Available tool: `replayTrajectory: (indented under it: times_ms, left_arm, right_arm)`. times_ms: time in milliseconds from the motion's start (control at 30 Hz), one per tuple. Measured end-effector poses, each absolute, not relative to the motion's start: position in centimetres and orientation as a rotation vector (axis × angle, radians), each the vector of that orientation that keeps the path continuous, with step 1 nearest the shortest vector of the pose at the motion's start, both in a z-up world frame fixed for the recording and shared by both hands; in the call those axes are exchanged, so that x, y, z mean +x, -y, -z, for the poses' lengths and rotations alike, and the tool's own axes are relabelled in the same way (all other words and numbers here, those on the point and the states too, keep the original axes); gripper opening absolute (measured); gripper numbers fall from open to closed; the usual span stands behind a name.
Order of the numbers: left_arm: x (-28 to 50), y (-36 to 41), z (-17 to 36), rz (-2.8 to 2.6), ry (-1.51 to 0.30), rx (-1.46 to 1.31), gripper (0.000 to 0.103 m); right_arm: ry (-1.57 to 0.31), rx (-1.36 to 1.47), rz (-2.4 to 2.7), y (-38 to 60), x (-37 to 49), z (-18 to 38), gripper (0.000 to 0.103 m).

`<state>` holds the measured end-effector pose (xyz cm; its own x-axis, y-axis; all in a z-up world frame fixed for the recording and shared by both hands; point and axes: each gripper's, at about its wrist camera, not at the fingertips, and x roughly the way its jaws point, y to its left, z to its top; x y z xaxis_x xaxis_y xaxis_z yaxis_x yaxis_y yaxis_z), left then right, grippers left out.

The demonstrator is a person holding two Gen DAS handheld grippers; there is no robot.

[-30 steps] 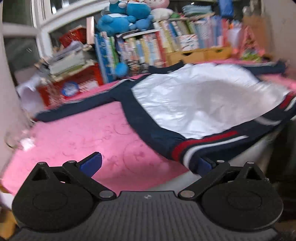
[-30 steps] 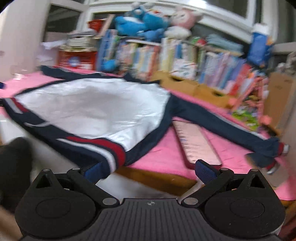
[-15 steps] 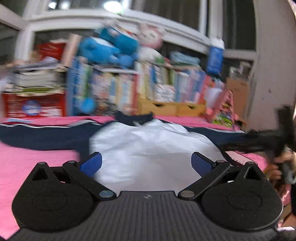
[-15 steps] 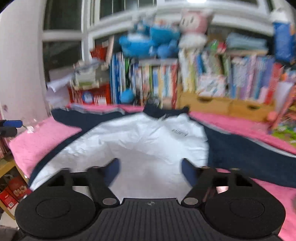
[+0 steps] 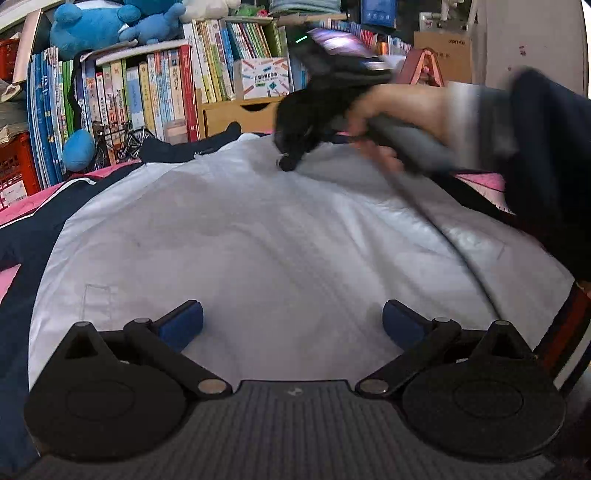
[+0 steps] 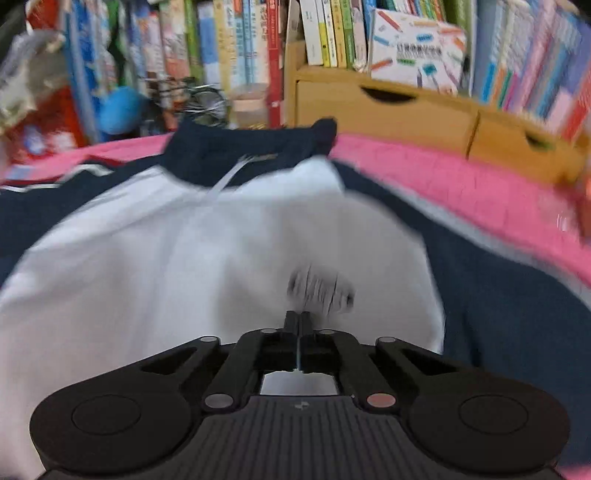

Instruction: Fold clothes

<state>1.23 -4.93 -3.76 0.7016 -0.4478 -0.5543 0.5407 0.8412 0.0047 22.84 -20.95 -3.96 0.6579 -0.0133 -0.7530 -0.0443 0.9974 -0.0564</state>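
Observation:
A white jacket (image 5: 277,240) with navy sleeves and collar lies spread out, front up, on a pink cover (image 6: 461,184). My left gripper (image 5: 291,321) is open and hovers low over the jacket's lower body, with nothing between its blue pads. My right gripper (image 6: 297,319) is shut, its tips down on the white chest cloth just short of the blurred chest logo (image 6: 319,288). In the left wrist view the right gripper (image 5: 288,160) touches the jacket near the collar, and a hand (image 5: 388,107) holds it. The navy collar (image 6: 251,144) lies beyond it.
Rows of books (image 5: 147,92) and wooden drawer boxes (image 6: 388,107) stand along the far edge of the cover. Blue plush toys (image 5: 92,26) sit on top of the books. A person's dark sleeve (image 5: 546,166) reaches in from the right.
Both grippers moved forward and down over the jacket. The right gripper went from open to shut on the chest cloth. The left gripper stayed open.

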Motion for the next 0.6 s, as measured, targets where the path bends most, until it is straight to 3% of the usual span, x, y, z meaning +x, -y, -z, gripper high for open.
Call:
replayTrajectory:
  times_ms: [133, 267, 433, 600]
  left_arm:
    - [0.9, 4.8, 3.7, 0.551, -0.555, 0.166, 0.103]
    - [0.4, 4.7, 3.2, 0.547, -0.543, 0.159, 0.103]
    - [0.3, 4.6, 3.2, 0.554, -0.537, 0.153, 0.103]
    - [0.3, 4.5, 3.3, 0.559, -0.534, 0.151, 0.103]
  right_arm:
    - [-0.829, -0.127, 0.103, 21.3, 28.6, 4.6, 0.001]
    - [-0.819, -0.02, 0.099, 22.1, 28.6, 2.8, 0.013]
    - [-0.843, 0.062, -0.077, 19.8, 25.6, 1.2, 0.013]
    - [-0.858, -0.041, -0.14, 17.0, 27.3, 4.5, 0.012]
